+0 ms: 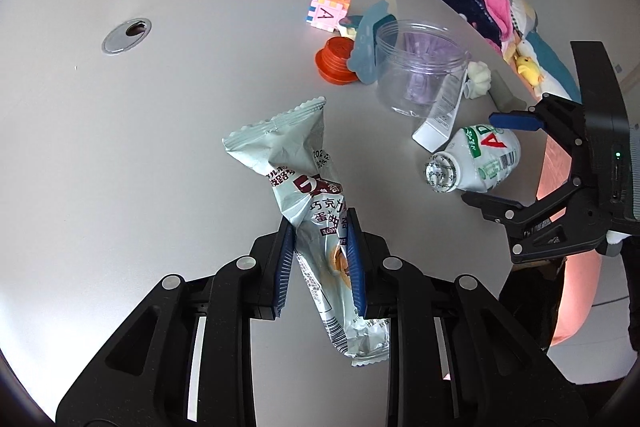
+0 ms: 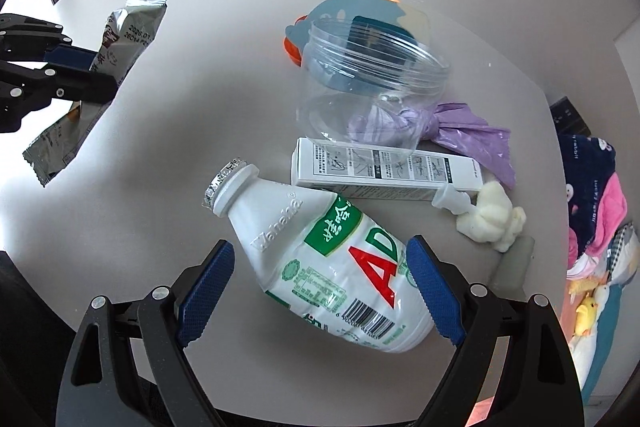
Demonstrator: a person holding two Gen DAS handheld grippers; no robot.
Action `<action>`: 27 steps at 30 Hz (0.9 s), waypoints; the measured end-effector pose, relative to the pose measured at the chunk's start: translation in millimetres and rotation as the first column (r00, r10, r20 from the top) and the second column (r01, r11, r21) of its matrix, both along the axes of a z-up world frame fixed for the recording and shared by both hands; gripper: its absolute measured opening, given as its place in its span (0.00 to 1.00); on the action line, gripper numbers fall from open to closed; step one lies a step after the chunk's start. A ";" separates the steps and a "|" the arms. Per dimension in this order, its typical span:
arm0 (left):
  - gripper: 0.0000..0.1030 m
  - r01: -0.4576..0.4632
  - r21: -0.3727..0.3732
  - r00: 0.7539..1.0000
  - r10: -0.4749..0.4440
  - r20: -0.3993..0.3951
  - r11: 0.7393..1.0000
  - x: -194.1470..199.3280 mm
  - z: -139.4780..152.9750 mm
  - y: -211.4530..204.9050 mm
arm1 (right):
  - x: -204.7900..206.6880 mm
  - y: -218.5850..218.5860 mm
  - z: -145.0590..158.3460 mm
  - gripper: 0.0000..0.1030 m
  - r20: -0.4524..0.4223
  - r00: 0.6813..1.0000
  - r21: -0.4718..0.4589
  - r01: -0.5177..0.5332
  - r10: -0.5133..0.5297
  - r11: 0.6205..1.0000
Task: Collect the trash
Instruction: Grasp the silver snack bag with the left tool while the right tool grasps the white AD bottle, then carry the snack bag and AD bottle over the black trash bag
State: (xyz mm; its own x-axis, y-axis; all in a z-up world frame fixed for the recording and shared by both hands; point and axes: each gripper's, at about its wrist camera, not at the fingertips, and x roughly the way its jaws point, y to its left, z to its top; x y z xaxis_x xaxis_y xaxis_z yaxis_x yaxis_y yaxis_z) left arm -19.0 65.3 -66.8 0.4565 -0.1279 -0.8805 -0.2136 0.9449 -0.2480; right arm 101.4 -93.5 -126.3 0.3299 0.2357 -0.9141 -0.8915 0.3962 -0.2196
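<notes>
The clear jar (image 2: pixel 372 83) hides part of the purple bag (image 2: pixel 472 137) and the white carton's (image 2: pixel 384 173) top edge. The fabric pile (image 2: pixel 592 195) runs off the right wrist view's edge. The carton's print is too small to read. The snack wrapper's (image 1: pixel 316 211) middle sits hidden between blue pads.

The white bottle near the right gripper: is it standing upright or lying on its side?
Lying on its side. The white bottle rests lengthwise on the table, neck pointing sideways.

"Wahaha", "AD" on bottle (image 2: pixel 336 263); "A" on cube (image 1: pixel 325 11)
</notes>
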 end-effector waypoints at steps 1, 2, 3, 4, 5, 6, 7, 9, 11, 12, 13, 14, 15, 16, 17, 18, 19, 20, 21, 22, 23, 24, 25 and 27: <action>0.24 -0.005 -0.004 1.000 0.005 -0.001 1.000 -0.3 -0.5 2.0 | 4.2 0.6 -1.8 0.85 -0.037 0.999 0.010 0.003 -0.002 1.000; 0.24 -0.010 -0.005 1.000 0.010 -0.001 1.000 -0.8 -0.7 3.8 | 8.8 0.5 -3.8 0.85 -0.074 0.997 0.019 0.012 -0.011 1.000; 0.24 -0.012 -0.005 1.000 0.012 -0.001 1.000 -1.2 -0.2 5.0 | 13.3 0.3 -6.3 0.85 -0.106 0.994 0.023 0.026 -0.023 0.999; 0.24 -0.013 -0.003 1.000 0.013 0.001 1.000 -1.8 0.1 6.4 | 17.7 -0.2 -9.1 0.85 -0.131 0.991 0.024 0.044 -0.040 0.999; 0.24 -0.015 -0.001 1.000 0.015 0.002 1.000 -3.0 0.3 8.1 | 21.8 -0.5 -11.2 0.85 -0.146 0.988 0.027 0.057 -0.052 0.998; 0.24 -0.018 0.000 1.000 0.018 0.002 1.000 -3.4 1.0 9.5 | 24.3 -1.3 -13.2 0.80 -0.154 0.986 0.029 0.069 -0.064 0.997; 0.24 -0.021 0.002 1.000 0.021 0.002 1.000 -4.1 1.7 10.8 | 26.8 -2.7 -15.0 0.75 -0.166 0.983 0.032 0.088 -0.081 0.996; 0.24 -0.028 0.004 1.000 0.028 0.000 1.000 -3.9 2.0 13.6 | 31.3 -5.9 -14.5 0.70 -0.191 0.975 0.054 0.128 -0.116 0.990; 0.24 -0.032 0.007 0.999 0.032 0.000 0.999 -4.5 2.6 15.2 | 31.7 -10.0 -11.6 0.63 -0.225 0.964 0.081 0.164 -0.142 0.983; 0.24 -0.033 0.009 0.999 0.033 0.000 0.999 -3.4 3.2 15.3 | 31.1 -12.6 -9.5 0.57 -0.245 0.957 0.102 0.182 -0.153 0.978; 0.24 -0.033 0.011 0.999 0.033 0.001 0.999 -3.3 4.1 15.1 | 30.5 -15.1 -8.1 0.56 -0.261 0.950 0.112 0.205 -0.171 0.972; 0.24 -0.031 0.013 1.000 0.031 0.003 0.999 -2.5 5.1 14.2 | 29.1 -16.9 -6.7 0.55 -0.265 0.946 0.120 0.225 -0.187 0.967; 0.24 -0.027 0.015 1.000 0.027 0.007 1.000 -2.0 6.6 13.3 | 27.0 -19.4 -5.1 0.51 -0.272 0.941 0.134 0.242 -0.200 0.961; 0.24 -0.025 0.018 1.000 0.024 0.010 1.000 -1.5 8.1 12.3 | 25.5 -23.2 -1.7 0.40 -0.293 0.933 0.162 0.264 -0.209 0.951; 0.24 -0.022 0.019 1.000 0.021 0.013 1.000 -0.7 9.5 11.3 | 23.5 -27.7 1.7 0.39 -0.322 0.921 0.186 0.289 -0.219 0.939; 0.24 -0.016 0.020 1.000 0.016 0.015 1.000 0.1 11.0 9.9 | 22.4 -32.4 5.6 0.37 -0.332 0.912 0.205 0.319 -0.241 0.925; 0.24 -0.012 0.024 1.000 0.012 0.019 1.000 0.6 12.8 8.2 | 21.4 -37.3 8.6 0.35 -0.328 0.910 0.220 0.337 -0.256 0.915; 0.24 -0.006 0.026 1.000 0.006 0.023 1.000 1.0 14.5 6.3 | 19.7 -40.9 11.3 0.35 -0.328 0.906 0.234 0.353 -0.269 0.906; 0.24 0.000 0.028 1.000 -0.001 0.027 1.000 1.3 16.2 4.2 | 19.8 -46.0 13.5 0.35 -0.335 0.899 0.245 0.372 -0.282 0.895; 0.24 0.006 0.029 1.000 -0.007 0.031 1.000 1.7 18.0 2.0 | 18.2 -50.2 15.2 0.35 -0.340 0.893 0.257 0.390 -0.294 0.884; 0.24 0.013 0.030 0.999 -0.014 0.035 0.999 2.4 19.7 -0.7 | 17.0 -56.8 17.6 0.35 -0.341 0.890 0.268 0.399 -0.301 0.877; 0.24 0.022 0.031 0.999 -0.023 0.040 0.999 2.9 21.7 -3.3 | 14.7 -60.5 19.3 0.35 -0.342 0.889 0.278 0.406 -0.305 0.871; 0.24 0.030 0.035 0.998 -0.032 0.045 0.999 3.0 23.6 -6.0 | 11.8 -64.7 22.0 0.35 -0.341 0.887 0.289 0.414 -0.311 0.863; 0.24 0.048 0.038 0.997 -0.050 0.057 0.998 2.7 28.3 -11.8 | 10.7 -70.9 27.8 0.35 -0.335 0.885 0.307 0.428 -0.325 0.850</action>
State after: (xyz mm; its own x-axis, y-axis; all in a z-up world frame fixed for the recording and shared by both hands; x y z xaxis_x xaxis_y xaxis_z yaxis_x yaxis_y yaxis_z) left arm -16.3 53.5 -38.5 0.5007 -0.1196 -0.8573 -0.1527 0.9627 -0.2235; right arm 112.0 -164.3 -98.5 0.2238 0.4725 -0.8524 -0.6597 0.7172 0.2244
